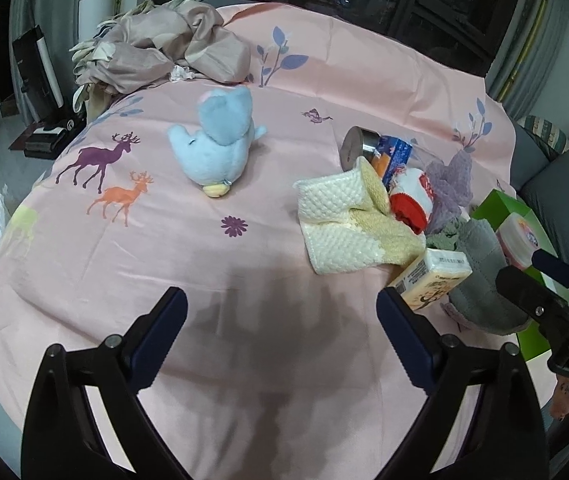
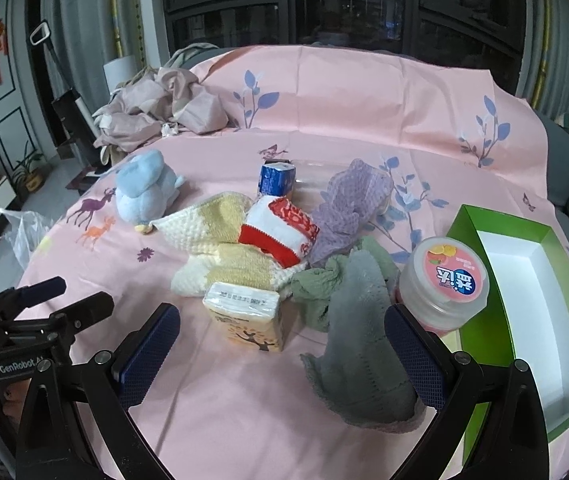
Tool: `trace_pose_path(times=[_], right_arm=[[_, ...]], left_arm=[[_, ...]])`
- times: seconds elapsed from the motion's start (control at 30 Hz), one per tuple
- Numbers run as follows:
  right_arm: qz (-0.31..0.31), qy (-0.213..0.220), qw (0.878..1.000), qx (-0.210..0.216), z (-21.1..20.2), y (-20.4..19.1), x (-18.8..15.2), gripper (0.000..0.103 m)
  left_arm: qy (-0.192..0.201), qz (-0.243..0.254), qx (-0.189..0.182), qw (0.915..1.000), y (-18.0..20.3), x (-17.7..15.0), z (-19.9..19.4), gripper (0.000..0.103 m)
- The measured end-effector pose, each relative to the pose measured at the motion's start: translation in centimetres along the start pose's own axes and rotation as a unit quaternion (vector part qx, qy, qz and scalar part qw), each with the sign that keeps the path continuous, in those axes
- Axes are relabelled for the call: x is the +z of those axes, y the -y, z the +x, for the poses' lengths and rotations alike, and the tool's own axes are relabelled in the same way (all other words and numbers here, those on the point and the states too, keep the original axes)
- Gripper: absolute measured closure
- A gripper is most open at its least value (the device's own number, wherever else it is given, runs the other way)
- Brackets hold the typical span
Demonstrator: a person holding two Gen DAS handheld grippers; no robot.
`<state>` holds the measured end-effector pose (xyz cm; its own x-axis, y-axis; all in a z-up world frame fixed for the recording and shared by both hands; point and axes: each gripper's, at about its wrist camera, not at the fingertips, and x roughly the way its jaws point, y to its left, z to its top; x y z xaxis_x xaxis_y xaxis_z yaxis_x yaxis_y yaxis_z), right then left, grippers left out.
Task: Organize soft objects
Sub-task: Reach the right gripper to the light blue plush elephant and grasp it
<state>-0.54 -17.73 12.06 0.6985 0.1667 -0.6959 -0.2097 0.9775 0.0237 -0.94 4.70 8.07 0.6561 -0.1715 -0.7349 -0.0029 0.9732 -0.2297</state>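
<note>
Pink printed cloth (image 1: 212,264) covers the surface. Left gripper (image 1: 282,320) fingers spread wide, nothing between them. Right gripper (image 2: 284,344) fingers likewise released, flanking but not touching the grey cloth (image 2: 360,344). Blue plush toy (image 1: 220,140) sits apart from the towel pile (image 2: 224,248); green box (image 2: 524,320) at right.

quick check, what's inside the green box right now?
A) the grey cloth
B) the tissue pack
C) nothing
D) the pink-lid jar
C: in the right wrist view the green box shows only its bare white bottom, while the pink-lid jar stands outside against its left wall and the grey cloth and the tissue pack lie on the pink sheet.
</note>
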Motion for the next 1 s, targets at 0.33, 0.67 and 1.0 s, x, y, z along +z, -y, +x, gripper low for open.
trace_pose_path(times=[0.33,0.67,1.0], right_arm=[[0.018,0.000,0.998,0.052,-0.6,-1.7,4.3,0.000],[0.095,-0.101,0.972,0.189,8.8,-7.5,13.8,0.000],[0.073,-0.206,0.957,0.190,20.6,-13.9,15.4,0.020]], left_arm=[[0.021,-0.045,-0.009,0.9987,-2.9,3.8,-1.3,0.012],[0.003,-0.125,-0.015,0.9921,-9.0,9.0,4.4,0.012],[-0.038,-0.180,-0.076,0.9800,-11.9,9.8,10.2,0.017]])
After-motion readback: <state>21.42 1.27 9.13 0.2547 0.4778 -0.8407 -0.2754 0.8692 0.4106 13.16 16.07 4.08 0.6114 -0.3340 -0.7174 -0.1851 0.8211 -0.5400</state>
